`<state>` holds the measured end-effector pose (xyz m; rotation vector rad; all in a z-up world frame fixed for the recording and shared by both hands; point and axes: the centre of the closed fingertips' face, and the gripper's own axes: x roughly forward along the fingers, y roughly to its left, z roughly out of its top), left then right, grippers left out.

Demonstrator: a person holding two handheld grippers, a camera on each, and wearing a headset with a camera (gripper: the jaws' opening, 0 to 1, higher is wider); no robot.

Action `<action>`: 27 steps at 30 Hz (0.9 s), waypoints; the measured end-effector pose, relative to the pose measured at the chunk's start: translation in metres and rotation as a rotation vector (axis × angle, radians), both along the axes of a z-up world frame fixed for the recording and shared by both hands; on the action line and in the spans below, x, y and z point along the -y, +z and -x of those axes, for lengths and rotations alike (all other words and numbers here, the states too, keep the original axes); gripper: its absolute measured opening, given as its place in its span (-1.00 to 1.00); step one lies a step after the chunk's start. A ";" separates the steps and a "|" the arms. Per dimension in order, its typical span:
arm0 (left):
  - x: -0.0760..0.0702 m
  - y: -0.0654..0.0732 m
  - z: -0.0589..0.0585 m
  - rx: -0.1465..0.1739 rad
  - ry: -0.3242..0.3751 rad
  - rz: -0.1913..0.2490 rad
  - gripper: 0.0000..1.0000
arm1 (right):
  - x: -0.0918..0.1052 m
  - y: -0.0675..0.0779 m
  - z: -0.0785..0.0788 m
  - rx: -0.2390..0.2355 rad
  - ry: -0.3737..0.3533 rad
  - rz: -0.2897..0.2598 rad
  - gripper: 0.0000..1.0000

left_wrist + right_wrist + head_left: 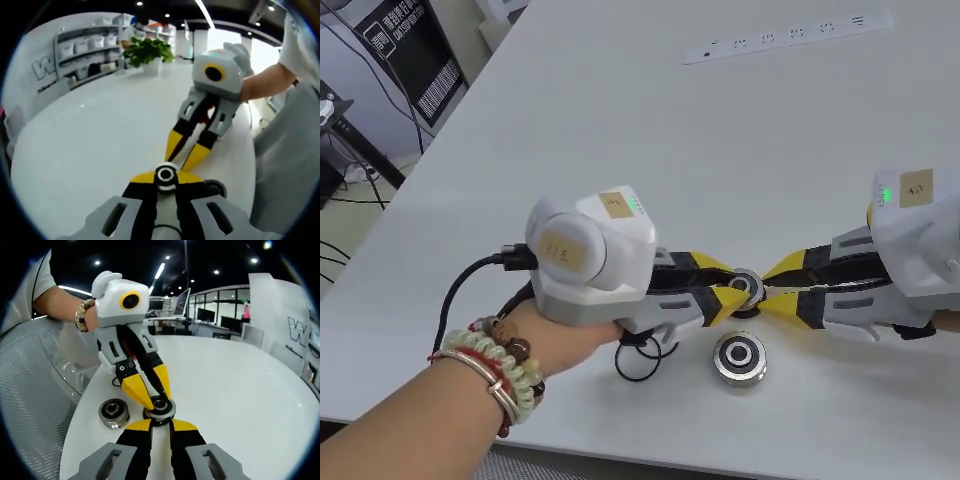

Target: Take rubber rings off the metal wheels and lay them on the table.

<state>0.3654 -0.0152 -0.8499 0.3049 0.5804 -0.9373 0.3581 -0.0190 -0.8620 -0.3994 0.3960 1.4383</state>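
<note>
White bench (620, 130), both tools meeting over its near edge

Left tool (730, 293): jaws pinching the metal wheel (160, 409) from both sides and holding it just off the bench or barely on it, can't tell which

Right tool (160, 426): jaws pressed nearly together, tips right at the wheel's rim facing the left tool head-on. Can't tell whether they've actually got the rubber or are only touching it

Second wheel (739, 357) lies flat on the bench just beside the held one, nearer the person. Can't tell if its ring is on

One rubber ring (638, 362) already lies loose on the bench under the left tool, near the edge

Risks as I see them:
- right tips slip off the rubber when pulled, since the bite is thin
- the wheel twists or pops out of the left pinch (round metal, two small contacts) and rolls, and the bench edge is close
- a ring that snaps free could fly off the bench
- a dropped wheel could knock the second wheel
</note>
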 end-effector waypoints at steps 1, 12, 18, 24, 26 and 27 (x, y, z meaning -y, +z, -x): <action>0.000 0.000 0.000 0.000 0.000 0.000 -0.72 | 0.000 0.000 0.000 -0.001 -0.002 0.004 -0.80; -0.001 0.000 0.000 0.001 -0.001 0.000 -0.73 | 0.000 -0.001 0.000 -0.005 -0.022 0.052 -0.85; -0.001 0.000 0.001 0.002 -0.002 -0.002 -0.73 | 0.001 -0.001 -0.004 -0.029 -0.053 0.072 -0.99; -0.001 0.000 0.002 0.004 -0.006 -0.004 -0.73 | 0.003 -0.003 -0.006 -0.063 -0.100 0.079 -1.00; -0.001 0.000 0.002 0.006 -0.007 -0.004 -0.73 | 0.004 -0.003 -0.007 -0.089 -0.120 0.071 -1.00; -0.001 0.000 0.002 0.008 -0.007 -0.005 -0.73 | 0.004 -0.003 -0.007 -0.104 -0.132 0.066 -1.00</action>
